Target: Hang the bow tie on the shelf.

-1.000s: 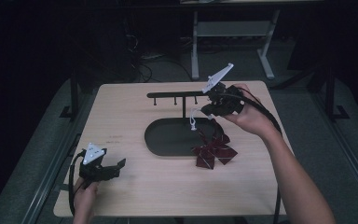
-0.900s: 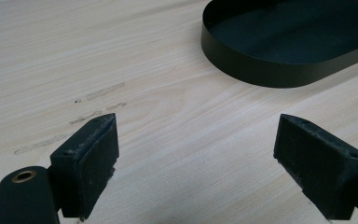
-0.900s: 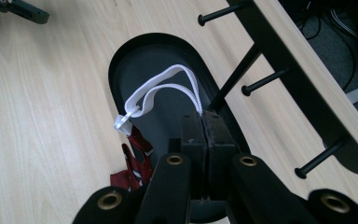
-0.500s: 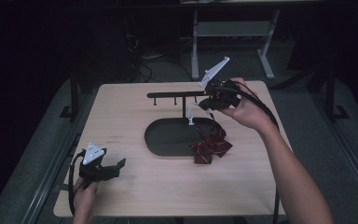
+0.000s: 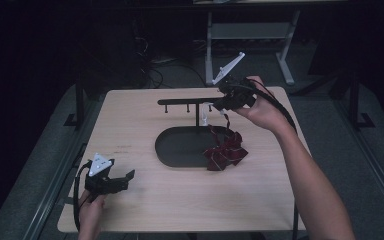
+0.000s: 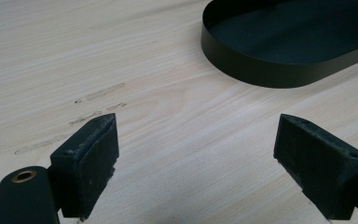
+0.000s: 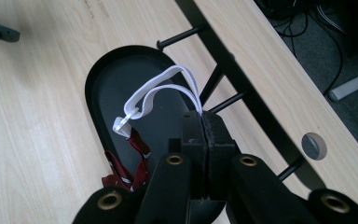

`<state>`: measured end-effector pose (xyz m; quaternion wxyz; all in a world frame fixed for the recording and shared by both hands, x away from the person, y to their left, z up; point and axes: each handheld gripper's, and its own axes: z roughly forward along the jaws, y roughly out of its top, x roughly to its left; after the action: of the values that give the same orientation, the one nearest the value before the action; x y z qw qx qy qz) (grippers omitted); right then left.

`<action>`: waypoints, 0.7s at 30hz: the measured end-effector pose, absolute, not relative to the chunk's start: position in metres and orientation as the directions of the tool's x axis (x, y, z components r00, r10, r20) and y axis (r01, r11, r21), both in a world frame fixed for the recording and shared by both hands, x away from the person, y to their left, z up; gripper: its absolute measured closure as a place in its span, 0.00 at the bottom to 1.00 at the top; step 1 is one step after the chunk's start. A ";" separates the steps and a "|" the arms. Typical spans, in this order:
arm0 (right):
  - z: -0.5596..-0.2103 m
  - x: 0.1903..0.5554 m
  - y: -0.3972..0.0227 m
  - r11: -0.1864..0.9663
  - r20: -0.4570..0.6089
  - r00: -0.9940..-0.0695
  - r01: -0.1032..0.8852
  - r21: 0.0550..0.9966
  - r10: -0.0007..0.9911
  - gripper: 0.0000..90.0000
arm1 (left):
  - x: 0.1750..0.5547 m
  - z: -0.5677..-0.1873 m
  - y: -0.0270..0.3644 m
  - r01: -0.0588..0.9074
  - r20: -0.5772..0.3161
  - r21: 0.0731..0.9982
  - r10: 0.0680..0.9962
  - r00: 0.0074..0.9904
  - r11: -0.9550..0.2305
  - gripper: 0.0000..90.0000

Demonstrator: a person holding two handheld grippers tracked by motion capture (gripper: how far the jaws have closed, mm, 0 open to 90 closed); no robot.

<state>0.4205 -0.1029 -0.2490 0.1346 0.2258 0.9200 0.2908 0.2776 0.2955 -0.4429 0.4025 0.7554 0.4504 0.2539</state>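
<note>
- The right gripper (image 5: pixel 223 103) is seen at about one o'clock on the table (image 5: pixel 130 125), raised beside the black hook rack (image 5: pixel 180 101); its jaws are clamped together on a white elastic strap (image 7: pixel 161 91).
- The strap is looped out from the pads and is joined to a dark red bow tie (image 5: pixel 224 152), which hangs down to the black oval tray (image 5: pixel 172 150), at the tray's four o'clock edge.
- The left gripper (image 5: pixel 117 181) is held at about seven o'clock, low over the table, with its jaws set wide apart and nothing between them.
</note>
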 end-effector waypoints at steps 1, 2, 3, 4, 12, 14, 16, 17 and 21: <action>-0.248 0.422 -0.103 0.728 -0.117 -0.862 0.334 0.599 0.493 0.98 | 0.278 -0.443 0.295 0.476 0.020 0.838 0.885 0.465 -0.268 0.15; -0.247 0.423 -0.102 0.725 -0.114 -0.861 0.338 0.600 0.496 0.98 | 0.278 -0.443 0.295 0.476 0.020 0.837 0.885 0.465 -0.269 0.15; -0.246 0.425 -0.102 0.725 -0.116 -0.860 0.339 0.600 0.498 0.98 | 0.278 -0.443 0.295 0.476 0.019 0.838 0.885 0.465 -0.268 0.15; -0.245 0.426 -0.102 0.726 -0.118 -0.859 0.339 0.598 0.498 0.98 | 0.277 -0.443 0.296 0.476 0.021 0.837 0.885 0.466 -0.270 0.15; -0.247 0.436 -0.100 0.716 -0.111 -0.848 0.360 0.598 0.519 0.98 | 0.278 -0.442 0.295 0.476 0.027 0.834 0.882 0.470 -0.279 0.15; -0.250 0.440 -0.100 0.716 -0.106 -0.847 0.365 0.595 0.521 0.98 | 0.278 -0.443 0.295 0.476 0.027 0.833 0.880 0.473 -0.282 0.15; -0.252 0.443 -0.100 0.709 -0.098 -0.840 0.380 0.594 0.533 0.98 | 0.278 -0.443 0.294 0.476 0.025 0.834 0.881 0.473 -0.279 0.15; -0.252 0.444 -0.101 0.707 -0.092 -0.838 0.389 0.591 0.538 0.98 | 0.278 -0.443 0.294 0.475 0.024 0.834 0.880 0.473 -0.279 0.15; -0.256 0.449 -0.101 0.705 -0.089 -0.831 0.403 0.584 0.549 0.98 | 0.278 -0.443 0.294 0.476 0.024 0.834 0.880 0.474 -0.279 0.15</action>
<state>0.4487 -0.1008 -0.2559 0.1290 0.2602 0.9142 0.2827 0.2775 0.2940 -0.4430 0.4010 0.7589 0.4468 0.2522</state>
